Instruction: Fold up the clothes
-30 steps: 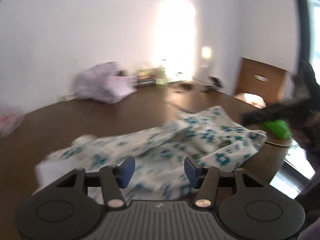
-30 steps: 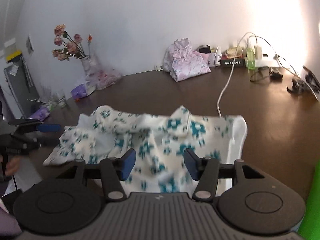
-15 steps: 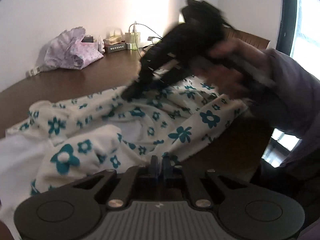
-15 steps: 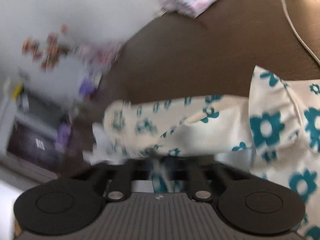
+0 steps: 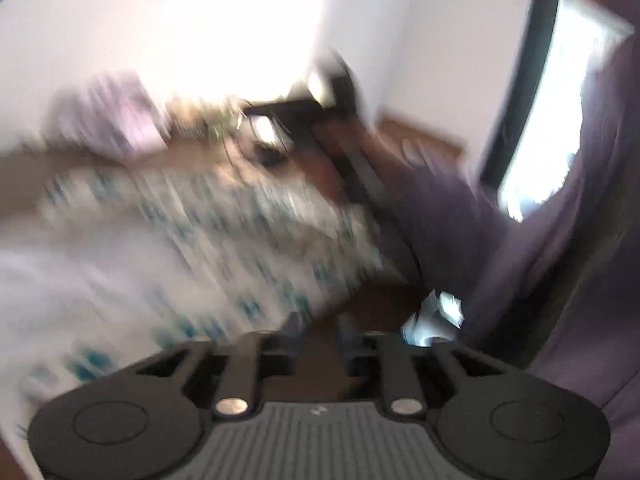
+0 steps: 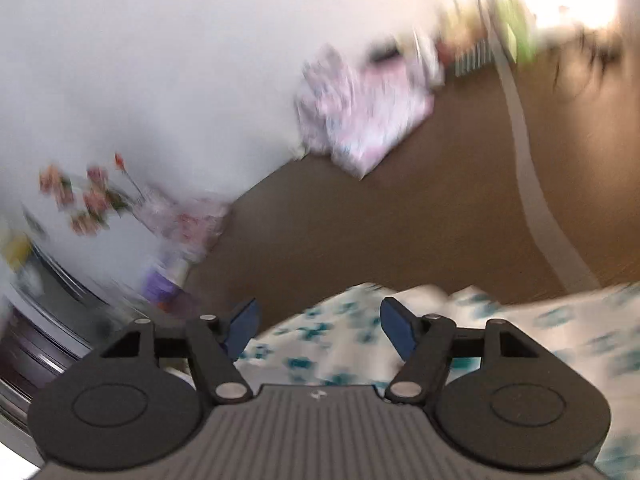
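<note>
A: Where's the garment?

B: The white floral garment (image 6: 460, 332) with teal flowers lies rumpled on the brown table (image 6: 400, 232). In the right wrist view it fills the lower right, just under and past the gripper. In the left wrist view it (image 5: 180, 248) spreads over the left and middle, heavily smeared by blur

A: And the claws?

B: The right gripper (image 6: 318, 322) is spread wide, its blue pads (image 6: 242, 324) well apart, with cloth showing in the gap below them; nothing is pinched. The left gripper (image 5: 320, 330) has a narrow gap between its fingers, dark table showing through it, and the cloth edge sits just beside the left finger. It looks released, though the blur makes contact hard to judge

A: What's around it?

B: A white cable (image 6: 528, 184) runs across the table toward the cloth. Farther back, a pink-and-white bundle (image 6: 360, 112) lies near the wall, and pink flowers (image 6: 80, 200) stand at the left. In the left view the person's purple sleeve (image 5: 540, 240) fills the right side, beside a bright window (image 5: 560, 120)
</note>
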{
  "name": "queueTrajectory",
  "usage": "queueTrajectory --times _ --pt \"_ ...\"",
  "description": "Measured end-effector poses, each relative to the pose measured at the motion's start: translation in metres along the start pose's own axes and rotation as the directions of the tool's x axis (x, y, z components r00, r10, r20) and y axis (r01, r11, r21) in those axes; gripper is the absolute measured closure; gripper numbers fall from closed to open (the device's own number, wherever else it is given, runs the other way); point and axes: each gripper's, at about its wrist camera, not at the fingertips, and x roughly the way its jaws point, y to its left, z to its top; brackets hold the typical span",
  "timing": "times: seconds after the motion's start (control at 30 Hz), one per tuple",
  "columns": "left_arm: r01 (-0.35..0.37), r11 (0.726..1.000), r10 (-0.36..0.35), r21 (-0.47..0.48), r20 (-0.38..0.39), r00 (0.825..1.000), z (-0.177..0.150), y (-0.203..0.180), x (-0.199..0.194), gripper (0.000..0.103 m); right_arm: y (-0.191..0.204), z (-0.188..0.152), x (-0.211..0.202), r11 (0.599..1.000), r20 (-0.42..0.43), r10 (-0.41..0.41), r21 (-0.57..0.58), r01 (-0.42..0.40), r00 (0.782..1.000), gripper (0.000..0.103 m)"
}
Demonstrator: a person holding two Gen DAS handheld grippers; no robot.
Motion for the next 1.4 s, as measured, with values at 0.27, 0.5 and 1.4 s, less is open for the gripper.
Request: queueTrajectory --times 0.27,0.5,1.4 --pt "-0.228 0.971 0.212 -0.073 -0.179 0.961 0.011 0.034 0.057 0.087 0.022 -0.082 -0.070 0.884 -0.108 -0.233 -0.438 0.164 0.966 0.049" --pt "-0.234 0.948 0.218 -0.218 -0.097 0.971 -0.007 0.024 0.018 0.098 -0.002 -0.120 -0.121 0.895 -0.153 -0.265 -0.405 0.184 0.952 0.081" --pt "-0.509 0.766 0.468 -0.392 -0.202 0.860 0.076 0.143 0.157 0.093 -0.003 -0.063 -0.021 0.864 0.003 -0.311 -0.415 0.284 0.951 0.093"
